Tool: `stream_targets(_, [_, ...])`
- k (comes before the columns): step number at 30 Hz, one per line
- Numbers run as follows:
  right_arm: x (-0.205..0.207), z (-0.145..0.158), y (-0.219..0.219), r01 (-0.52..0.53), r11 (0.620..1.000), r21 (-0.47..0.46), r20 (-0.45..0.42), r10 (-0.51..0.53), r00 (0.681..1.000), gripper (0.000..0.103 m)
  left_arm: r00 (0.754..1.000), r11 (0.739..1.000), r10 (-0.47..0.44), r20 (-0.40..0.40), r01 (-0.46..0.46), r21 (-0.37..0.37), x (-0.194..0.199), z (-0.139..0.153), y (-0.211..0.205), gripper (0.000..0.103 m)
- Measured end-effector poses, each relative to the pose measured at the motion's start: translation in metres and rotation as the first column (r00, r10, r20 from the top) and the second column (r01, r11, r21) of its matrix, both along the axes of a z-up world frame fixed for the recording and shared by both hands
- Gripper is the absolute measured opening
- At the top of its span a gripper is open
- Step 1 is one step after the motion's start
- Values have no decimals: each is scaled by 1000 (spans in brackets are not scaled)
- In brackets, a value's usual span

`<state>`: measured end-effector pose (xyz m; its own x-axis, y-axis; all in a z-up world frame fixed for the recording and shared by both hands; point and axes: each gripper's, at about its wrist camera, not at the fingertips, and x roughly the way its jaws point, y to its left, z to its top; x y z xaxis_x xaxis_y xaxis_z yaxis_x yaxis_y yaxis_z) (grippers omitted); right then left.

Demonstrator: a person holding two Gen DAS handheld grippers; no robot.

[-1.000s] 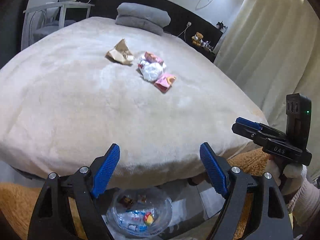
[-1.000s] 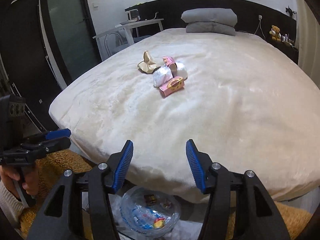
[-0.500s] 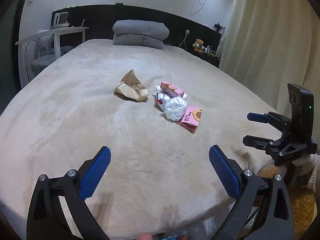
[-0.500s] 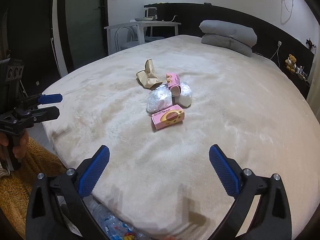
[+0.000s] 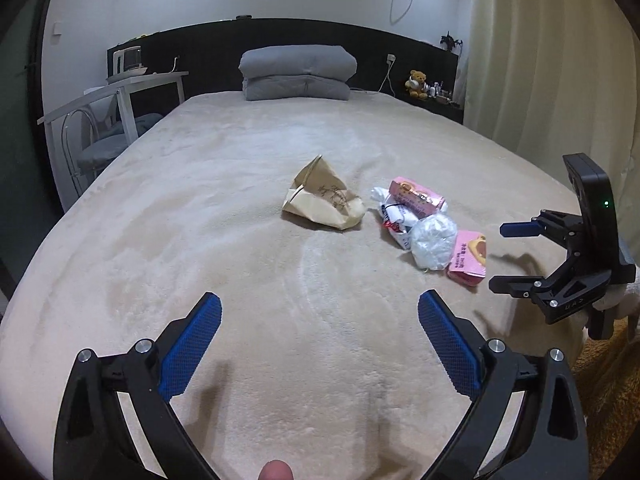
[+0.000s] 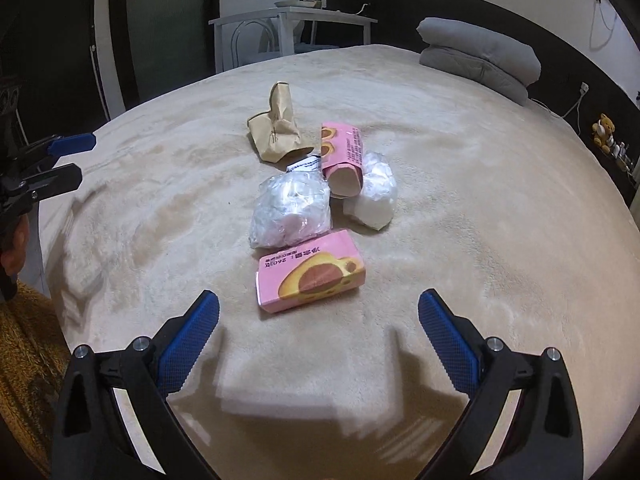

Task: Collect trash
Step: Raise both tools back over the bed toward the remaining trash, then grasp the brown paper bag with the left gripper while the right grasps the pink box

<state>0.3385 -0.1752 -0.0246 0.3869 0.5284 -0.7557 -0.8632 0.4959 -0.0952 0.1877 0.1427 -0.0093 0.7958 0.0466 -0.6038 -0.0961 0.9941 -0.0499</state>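
A heap of trash lies on the beige bed (image 6: 480, 208): a crumpled brown paper bag (image 6: 278, 130), a pink box (image 6: 311, 276) nearest me, a second pink box (image 6: 342, 156), a clear crumpled plastic bag (image 6: 292, 208) and a white wad (image 6: 374, 198). My right gripper (image 6: 318, 336) is open and empty, just short of the near pink box. My left gripper (image 5: 320, 344) is open and empty over the bed, with the brown bag (image 5: 324, 200) and the near pink box (image 5: 468, 258) well ahead. The right gripper (image 5: 506, 254) shows in the left view, the left gripper (image 6: 76, 160) in the right view.
Folded grey bedding (image 5: 298, 74) lies at the head of the bed against a black headboard (image 5: 208, 52). A white desk (image 5: 120, 92) and chair stand left of the bed. Curtains (image 5: 552, 64) hang on the right. An orange rug (image 6: 24, 352) lies on the floor.
Both grippers rose from the floor bin up over the bed and moved in toward the trash. Both jaws opened wider. The bin has dropped out of view.
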Motion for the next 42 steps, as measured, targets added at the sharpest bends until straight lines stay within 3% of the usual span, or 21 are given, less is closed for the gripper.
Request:
stream_targets(7, [7, -12, 21, -14, 998, -59, 56, 17, 998, 98, 1000, 1000, -4, -20, 4, 11, 8, -8, 14, 96])
stream_targets(13, [19, -13, 25, -15, 999, -45, 3, 15, 1000, 96, 999, 1000, -11, -31, 11, 13, 9, -10, 14, 96])
stream_targets(15, [21, -13, 24, -30, 999, -44, -36, 28, 999, 78, 999, 1000, -15, -40, 15, 12, 10, -11, 12, 96])
stream_targets(16, [21, -13, 23, -35, 998, -49, -51, 32, 998, 63, 999, 1000, -14, -44, 15, 18, 12, -12, 11, 96])
stream_targets(29, [5, 7, -4, -51, 999, 9, -61, 51, 997, 63, 998, 998, -21, -54, 24, 60, 44, -11, 8, 96])
stream_targets(42, [1, 42, -54, -8, 990, 139, -100, 22, 995, 63, 998, 991, -48, -38, 52, 126, 113, -12, -10, 96])
